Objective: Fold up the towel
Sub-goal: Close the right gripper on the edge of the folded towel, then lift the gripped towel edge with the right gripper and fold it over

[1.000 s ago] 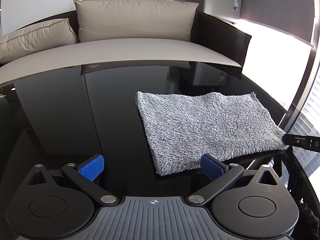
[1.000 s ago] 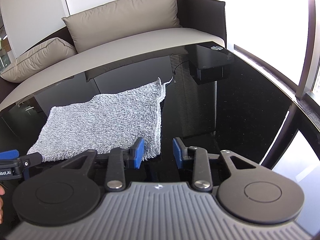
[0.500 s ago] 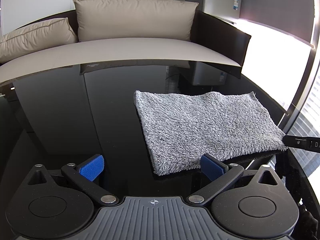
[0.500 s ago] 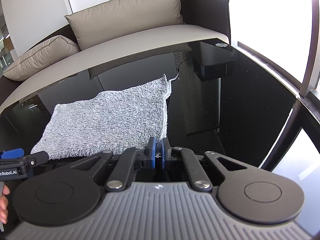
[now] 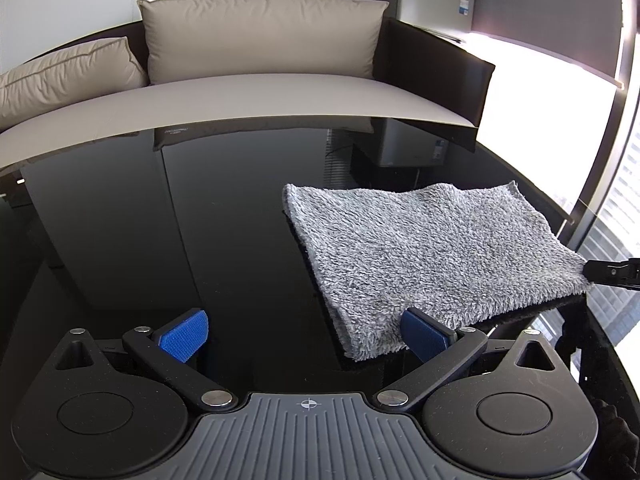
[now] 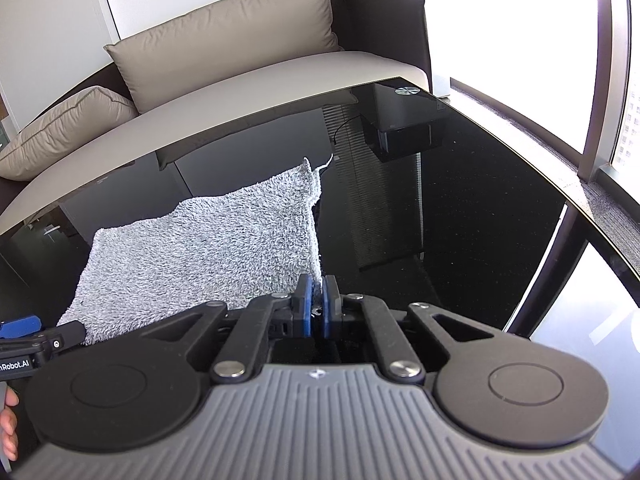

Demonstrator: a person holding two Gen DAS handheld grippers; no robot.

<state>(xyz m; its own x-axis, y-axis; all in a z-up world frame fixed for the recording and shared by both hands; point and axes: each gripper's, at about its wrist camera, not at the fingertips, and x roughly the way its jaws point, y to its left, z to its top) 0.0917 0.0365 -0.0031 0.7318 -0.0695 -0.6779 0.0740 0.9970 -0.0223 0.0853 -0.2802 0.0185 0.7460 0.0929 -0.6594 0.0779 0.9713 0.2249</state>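
Two grippers at towel (image 5: pixel 432 256) near corners: right gripper (image 6: pixel 316 312) pinched shut on its corner to lift; left gripper (image 5: pixel 308 334) wide open, holding nothing, corner between its fingers.

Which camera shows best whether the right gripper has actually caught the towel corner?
The right wrist view: its blue pads are shut on the near corner of the towel. The left wrist view shows only the right gripper tip meeting that corner at the frame edge.

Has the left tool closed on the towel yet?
No, the left tool stands wide open, with the towel corner only beside one pad.
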